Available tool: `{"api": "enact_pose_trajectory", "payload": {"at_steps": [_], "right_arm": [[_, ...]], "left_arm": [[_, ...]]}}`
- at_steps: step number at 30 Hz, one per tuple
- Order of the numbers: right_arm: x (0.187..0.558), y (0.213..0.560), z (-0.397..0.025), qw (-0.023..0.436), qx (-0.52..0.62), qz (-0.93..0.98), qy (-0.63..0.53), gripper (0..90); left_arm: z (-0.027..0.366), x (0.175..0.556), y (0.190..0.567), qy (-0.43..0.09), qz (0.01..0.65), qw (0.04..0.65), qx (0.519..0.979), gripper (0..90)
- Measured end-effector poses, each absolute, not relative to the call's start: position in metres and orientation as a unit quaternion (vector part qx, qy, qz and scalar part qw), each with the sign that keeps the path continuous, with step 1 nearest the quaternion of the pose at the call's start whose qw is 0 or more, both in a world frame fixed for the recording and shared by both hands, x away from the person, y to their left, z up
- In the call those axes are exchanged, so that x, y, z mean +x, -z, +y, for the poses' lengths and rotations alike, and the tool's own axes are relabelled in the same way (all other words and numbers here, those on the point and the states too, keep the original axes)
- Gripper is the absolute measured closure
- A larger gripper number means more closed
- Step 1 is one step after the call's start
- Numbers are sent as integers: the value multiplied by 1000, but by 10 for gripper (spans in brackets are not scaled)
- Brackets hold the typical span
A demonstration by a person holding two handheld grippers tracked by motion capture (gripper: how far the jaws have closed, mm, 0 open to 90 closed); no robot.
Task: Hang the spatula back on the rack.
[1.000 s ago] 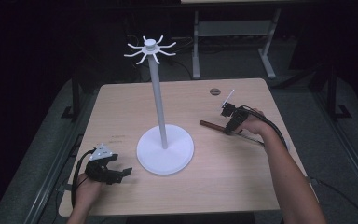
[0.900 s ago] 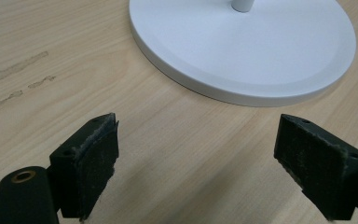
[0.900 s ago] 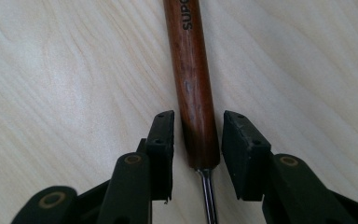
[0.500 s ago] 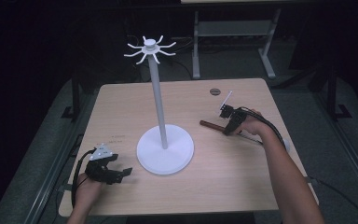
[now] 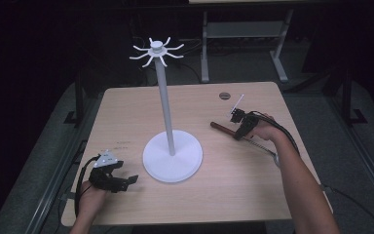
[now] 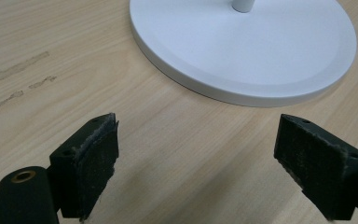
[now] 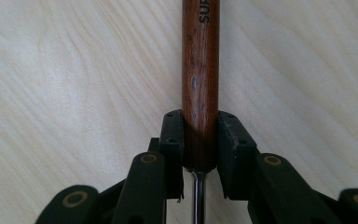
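High view: wooden table [image 5: 253, 195] with a white stand [image 5: 172, 155] at its centre. The stand has a round flat base, a thin upright pole and a ring of curved hooks [image 5: 156, 50] at the top. None of the hooks carries anything.

Right gripper [image 5: 239, 127]: on the right half of the table, toward the far side, held low over the surface. In the right gripper view its jaws are closed on a wooden handle [image 7: 200, 84], one pad pressed to each side near the handle's lower end. A metal shaft [image 7: 196, 196] leaves the handle between the jaws and runs back under the gripper body. Dark printed letters show at the top of the handle, cut off by the frame edge, so not readable in full. In the high view the utensil [image 5: 222, 127] lies flat on the table, brown handle end pointing left toward the stand, metal shaft running right and near, under the person's right hand [image 5: 268, 129].

Left gripper [image 5: 119, 181]: near left corner of the table, just left of the stand's base. In the left gripper view its jaws stand wide apart, nothing between them, bare tabletop below. The rim of the base lies just beyond the jaw tips, not touching them.

A small dark round disc [image 5: 224, 95] is set in the table by its far edge, well apart from both grippers.
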State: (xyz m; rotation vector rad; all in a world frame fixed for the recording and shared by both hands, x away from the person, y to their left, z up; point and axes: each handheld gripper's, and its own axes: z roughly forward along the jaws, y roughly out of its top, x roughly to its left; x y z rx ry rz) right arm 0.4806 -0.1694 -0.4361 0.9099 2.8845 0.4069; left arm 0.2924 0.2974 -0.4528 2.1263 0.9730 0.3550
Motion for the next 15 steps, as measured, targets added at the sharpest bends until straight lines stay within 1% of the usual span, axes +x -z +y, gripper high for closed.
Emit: {"api": "enact_pose_trajectory", "payload": {"at_steps": [6,15], "right_arm": [[478,426,-175,54,301,939,-158,734],[468,396,-188,83,308,920,-226,734]], "left_arm": [[297,292,453,-139,381,378,833,133],[297,292,453,-139,381,378,832,133]]}}
